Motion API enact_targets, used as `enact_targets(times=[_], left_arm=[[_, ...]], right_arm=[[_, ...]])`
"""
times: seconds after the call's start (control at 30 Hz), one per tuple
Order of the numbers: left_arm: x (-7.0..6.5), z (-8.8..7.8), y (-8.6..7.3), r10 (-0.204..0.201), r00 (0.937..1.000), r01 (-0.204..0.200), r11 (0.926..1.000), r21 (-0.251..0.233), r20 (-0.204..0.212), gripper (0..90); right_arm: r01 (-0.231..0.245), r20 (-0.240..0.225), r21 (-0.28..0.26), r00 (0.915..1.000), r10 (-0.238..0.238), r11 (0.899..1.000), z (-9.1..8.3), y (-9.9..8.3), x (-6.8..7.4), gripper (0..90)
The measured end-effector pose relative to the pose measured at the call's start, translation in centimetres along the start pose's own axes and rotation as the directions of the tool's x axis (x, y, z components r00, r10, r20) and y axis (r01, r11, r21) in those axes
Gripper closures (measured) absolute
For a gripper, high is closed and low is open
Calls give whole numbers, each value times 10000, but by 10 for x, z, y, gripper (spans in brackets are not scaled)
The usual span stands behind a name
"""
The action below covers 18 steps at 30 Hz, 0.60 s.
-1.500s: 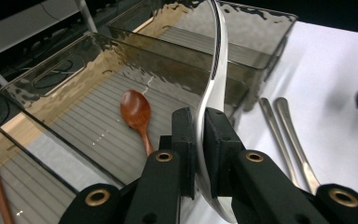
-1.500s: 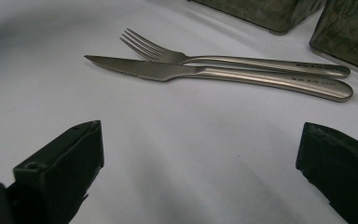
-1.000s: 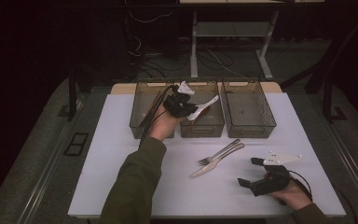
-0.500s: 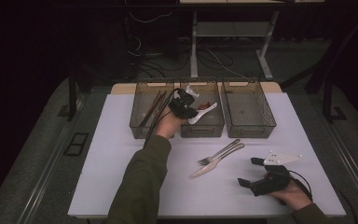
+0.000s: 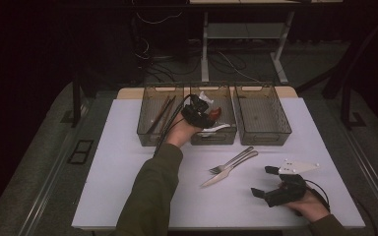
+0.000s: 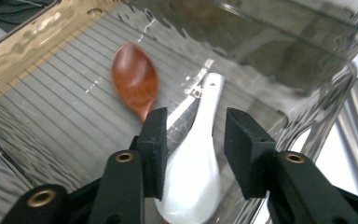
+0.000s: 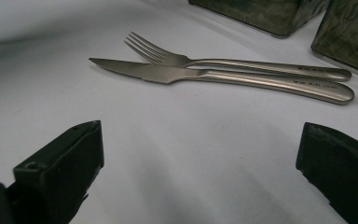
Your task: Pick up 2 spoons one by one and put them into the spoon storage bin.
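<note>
Left tool [image 6: 193, 154] sits over the middle clear smoked-plastic bin [image 5: 226, 130] of the three bins at the far edge of the white counter [image 5: 123, 162] — its jaws have just been opening, and the white ceramic soup spoon [image 6: 193, 163] lies between them with a visible gap on both sides, so it looks released, not clamped. In the left gripper view the spoon's long axis runs straight away from the tool: bowl near the jaws, handle tip pointing up toward the bin's far wall and resting on its ribbed floor, partly leaning at the near rim — can't tell if it has fully settled. A brown wooden spoon [image 6: 135, 79] lies just beside it in the same bin, to the left in that view; whether they touch is unclear. Right tool [image 5: 275, 184] rests low on the counter at the near right, jaws wide apart, nothing between them. Ahead of it lie a stainless steel fork [image 7: 233, 63] and a stainless steel serrated knife [image 7: 223, 77], side by side, handles toward the bins, tips pointing the other way. The right hand is clearly nearer to both; probably the next pick is its job, approaching across the handles.
</note>
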<state>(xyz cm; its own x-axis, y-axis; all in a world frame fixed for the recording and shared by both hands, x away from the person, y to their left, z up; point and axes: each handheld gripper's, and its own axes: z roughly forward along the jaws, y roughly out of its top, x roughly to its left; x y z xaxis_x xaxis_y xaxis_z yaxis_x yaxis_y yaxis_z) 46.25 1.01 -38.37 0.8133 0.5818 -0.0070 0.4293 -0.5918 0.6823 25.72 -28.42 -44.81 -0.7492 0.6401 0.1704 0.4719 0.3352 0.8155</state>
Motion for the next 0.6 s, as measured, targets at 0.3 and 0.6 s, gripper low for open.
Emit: enact_targets(times=[0.3,0.6], left_arm=[[-4,-20,0,48,9988,8,9935,-1142,490,452],[-14,-42,-7,125,9943,63,9844,-1761,1057,371]], right_arm=[[-3,-7,11,10000,3,10000,0,0,0,5],[-48,-2,68,10000,48,10000,1,0,0,5]])
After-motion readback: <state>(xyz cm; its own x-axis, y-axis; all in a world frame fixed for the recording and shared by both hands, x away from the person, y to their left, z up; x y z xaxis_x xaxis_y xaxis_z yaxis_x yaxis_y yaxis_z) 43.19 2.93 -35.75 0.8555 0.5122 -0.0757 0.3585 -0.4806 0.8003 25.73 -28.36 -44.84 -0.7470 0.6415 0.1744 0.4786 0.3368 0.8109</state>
